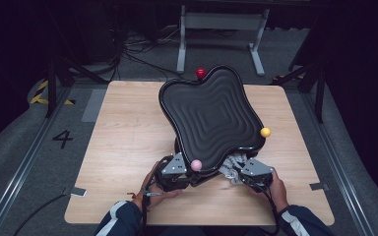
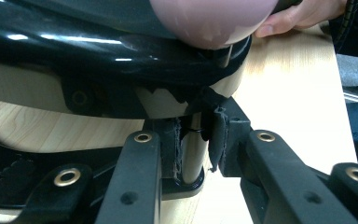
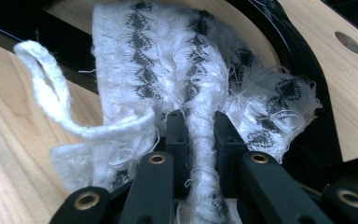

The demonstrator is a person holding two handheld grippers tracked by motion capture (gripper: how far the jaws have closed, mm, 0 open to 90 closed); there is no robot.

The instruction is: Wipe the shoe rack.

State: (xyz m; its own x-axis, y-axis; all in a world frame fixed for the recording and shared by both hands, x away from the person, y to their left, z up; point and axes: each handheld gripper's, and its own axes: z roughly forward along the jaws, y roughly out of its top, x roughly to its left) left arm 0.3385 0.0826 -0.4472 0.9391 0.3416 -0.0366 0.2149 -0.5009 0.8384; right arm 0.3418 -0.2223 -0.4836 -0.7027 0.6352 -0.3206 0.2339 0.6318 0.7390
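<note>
The black tray (image 1: 211, 118) stands tilted on the table (image 1: 123, 142), the left gripper (image 1: 174, 172) clamping its pale leg (image 2: 192, 149) under the pink ball (image 1: 196, 165), while the right gripper (image 1: 253, 169) pinches a white cloth (image 3: 186, 79) against the near edge.

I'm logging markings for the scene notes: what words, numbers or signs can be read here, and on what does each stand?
"4": a black number painted on the grey floor left of the wooden table.
Yellow and black hazard stripes on the floor at the far left; a marking, no words.
No readable text on the black tray, the white cloth, or either gripper.
</note>
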